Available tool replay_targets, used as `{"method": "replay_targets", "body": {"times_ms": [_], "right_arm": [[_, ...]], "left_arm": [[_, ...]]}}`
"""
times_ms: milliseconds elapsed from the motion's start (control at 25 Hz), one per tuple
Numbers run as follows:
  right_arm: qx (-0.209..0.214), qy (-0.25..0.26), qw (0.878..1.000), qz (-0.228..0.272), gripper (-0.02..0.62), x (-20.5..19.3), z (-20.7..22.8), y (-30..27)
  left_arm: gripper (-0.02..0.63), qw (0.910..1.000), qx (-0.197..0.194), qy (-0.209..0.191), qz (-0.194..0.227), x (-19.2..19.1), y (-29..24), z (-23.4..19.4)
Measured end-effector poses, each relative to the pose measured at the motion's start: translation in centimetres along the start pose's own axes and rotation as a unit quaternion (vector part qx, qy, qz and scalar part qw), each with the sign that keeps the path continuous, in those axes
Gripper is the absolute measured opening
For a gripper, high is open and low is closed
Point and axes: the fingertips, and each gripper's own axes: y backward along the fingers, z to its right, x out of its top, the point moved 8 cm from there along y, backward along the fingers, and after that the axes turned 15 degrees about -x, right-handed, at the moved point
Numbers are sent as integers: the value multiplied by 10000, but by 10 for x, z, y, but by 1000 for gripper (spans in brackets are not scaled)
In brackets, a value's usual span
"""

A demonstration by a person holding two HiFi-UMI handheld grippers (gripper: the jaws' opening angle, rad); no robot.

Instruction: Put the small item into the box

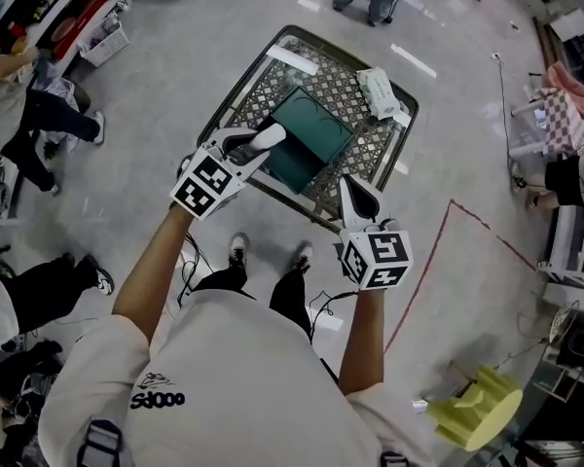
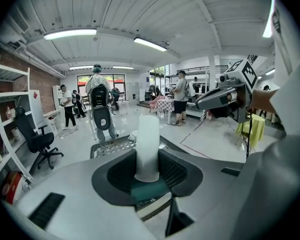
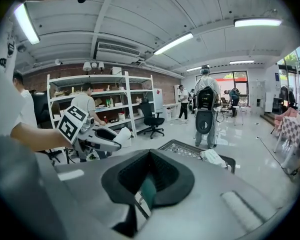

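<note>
Forearms (image 1: 156,261) of the operator fill the near field, one claw per hand. Left claw (image 1: 256,146): jaws part open, clamped on a small white plain cylinder (image 2: 148,146), smooth, matt, no markings. Cyl. is held by one end, free end projecting over the near-left edge of the dark green rectangular open-top box (image 1: 316,125), not inside it. Right claw (image 1: 350,191): jaws closed to a narrow slot w/ a thin green strip, the box's edge, in it, at the box's near-right side. Box sits approx. at ctr of a grey metal mesh tabletop (image 1: 370,154); a white wrapped packet (image 1: 380,93) lies at the far-right corner. Floor (image 1: 175,76): pale grey, glossy, w/ a red tape line (image 1: 438,241). Room: white open shelving (image 3: 105,99), black office chair (image 3: 152,116), strip lights, several people standing.
</note>
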Motion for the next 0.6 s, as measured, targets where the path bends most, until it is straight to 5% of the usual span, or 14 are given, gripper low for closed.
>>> {"method": "replay_targets", "body": {"times_ms": [600], "right_arm": [[103, -260, 9960, -845, 11, -55, 70, -29]], "left_arm": [[131, 9934, -132, 510, -1023, -49, -102, -3]]}}
